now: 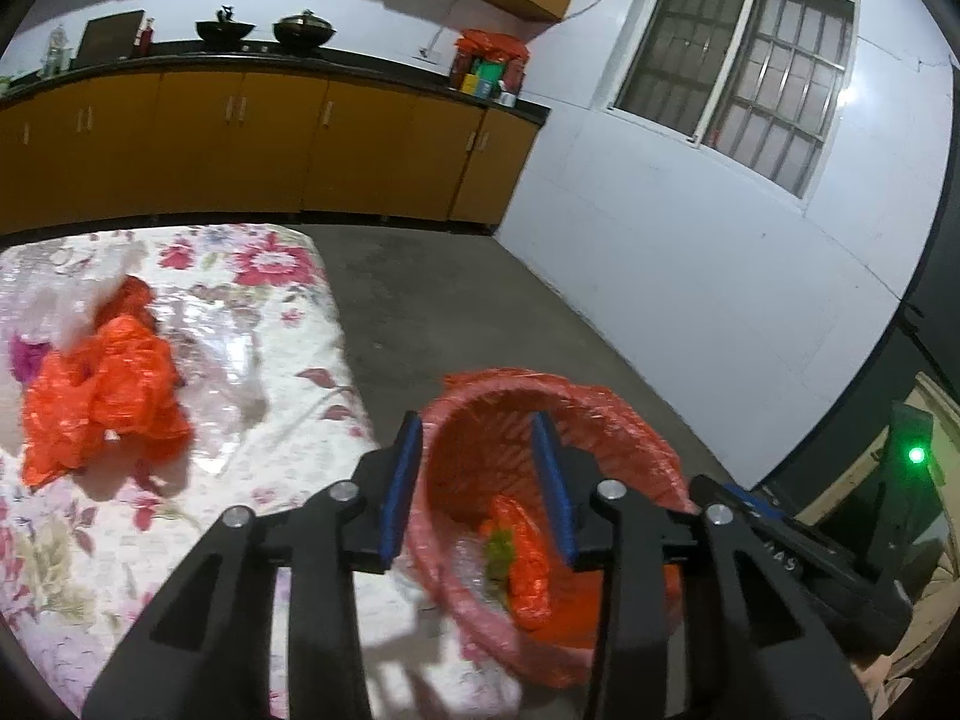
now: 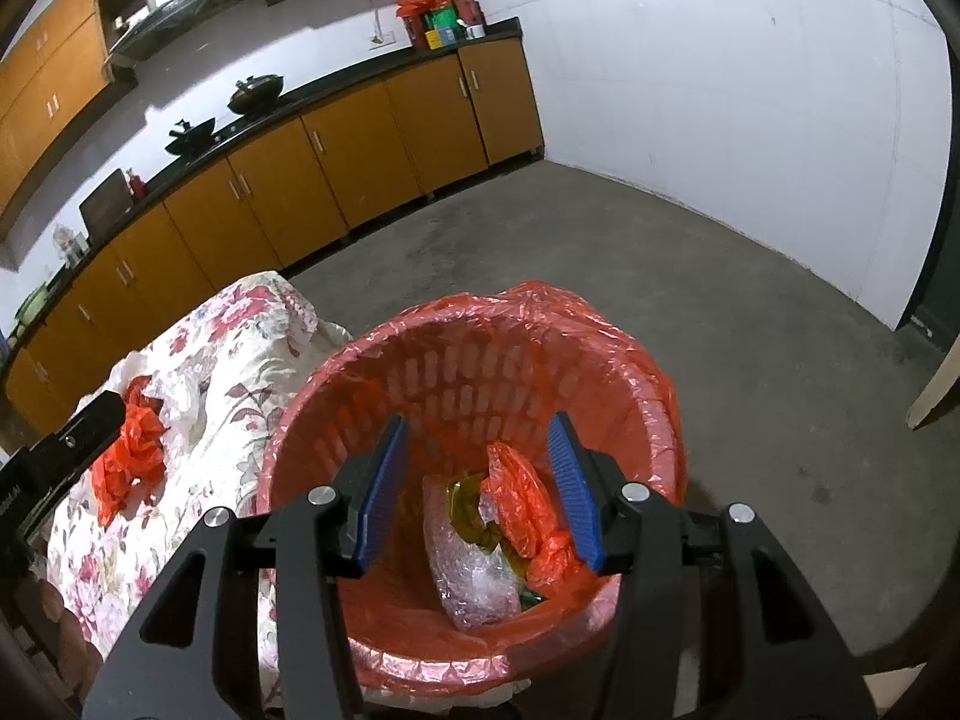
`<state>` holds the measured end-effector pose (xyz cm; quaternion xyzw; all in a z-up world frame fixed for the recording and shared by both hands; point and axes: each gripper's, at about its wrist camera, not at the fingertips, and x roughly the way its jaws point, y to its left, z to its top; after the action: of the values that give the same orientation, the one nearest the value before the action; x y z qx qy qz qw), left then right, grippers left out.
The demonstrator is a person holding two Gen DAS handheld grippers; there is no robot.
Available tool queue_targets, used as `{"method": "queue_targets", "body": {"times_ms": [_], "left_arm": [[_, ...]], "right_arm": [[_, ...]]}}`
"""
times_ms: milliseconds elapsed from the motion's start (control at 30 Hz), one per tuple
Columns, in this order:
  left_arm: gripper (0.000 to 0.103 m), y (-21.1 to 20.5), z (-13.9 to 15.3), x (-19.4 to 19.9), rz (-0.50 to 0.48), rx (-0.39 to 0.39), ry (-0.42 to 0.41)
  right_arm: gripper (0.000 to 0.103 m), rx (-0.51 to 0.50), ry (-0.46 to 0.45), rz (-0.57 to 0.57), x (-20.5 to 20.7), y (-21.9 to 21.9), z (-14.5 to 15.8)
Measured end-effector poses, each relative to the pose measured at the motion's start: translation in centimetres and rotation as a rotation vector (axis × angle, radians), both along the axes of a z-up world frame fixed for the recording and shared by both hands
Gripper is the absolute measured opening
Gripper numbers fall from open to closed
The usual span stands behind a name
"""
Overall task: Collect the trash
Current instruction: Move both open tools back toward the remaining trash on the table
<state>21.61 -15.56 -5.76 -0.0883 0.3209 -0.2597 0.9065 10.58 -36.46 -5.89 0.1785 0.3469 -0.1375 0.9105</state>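
left tongs [image 1: 474, 480]: agape, empty | right tongs [image 2: 477, 480]: agape, empty, over bin [image 2: 600, 348] | bubble wrap [image 2: 474, 576] inside: right view only | orange bag [image 1: 102, 396] mid-bed [image 1: 288, 456], bin beside bed edge

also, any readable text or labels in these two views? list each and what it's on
"HAS" or similar, partly cut off: white letters on the right gripper's black body, seen from the left wrist view.
White letters on the left gripper's black body, right wrist view: cut off, unreadable.
Boxes on the counter: too small to read.
Nothing else.
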Motion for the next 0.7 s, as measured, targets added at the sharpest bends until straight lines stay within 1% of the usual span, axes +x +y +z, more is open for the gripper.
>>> {"method": "queue_targets", "body": {"times_ms": [33,133,400,567,700], "left_arm": [[0.044,0.5,-0.1,-0.1,0.011,0.006,-0.003],[0.048,1.9,-0.1,-0.1,0.049,0.026,-0.008],[0.051,7.1,-0.5,0.1,0.158,0.074,-0.012],[0.051,11.8,-1.0,0.5,0.251,0.105,-0.004],[0.055,16.0,-1.2,1.0,0.335,0.144,-0.013]], "right_arm": [[0.05,-0.008,-0.001,0.007,0.0,0.3,0.1],[0.05,-0.022,-0.006,0.033,0.2,1.1,0.2],[0.05,-0.054,-0.014,0.107,1.0,4.0,0.8],[0.05,-0.058,-0.013,0.155,1.8,6.0,0.9],[0.05,-0.068,-0.014,0.215,2.8,8.6,0.9]]}}
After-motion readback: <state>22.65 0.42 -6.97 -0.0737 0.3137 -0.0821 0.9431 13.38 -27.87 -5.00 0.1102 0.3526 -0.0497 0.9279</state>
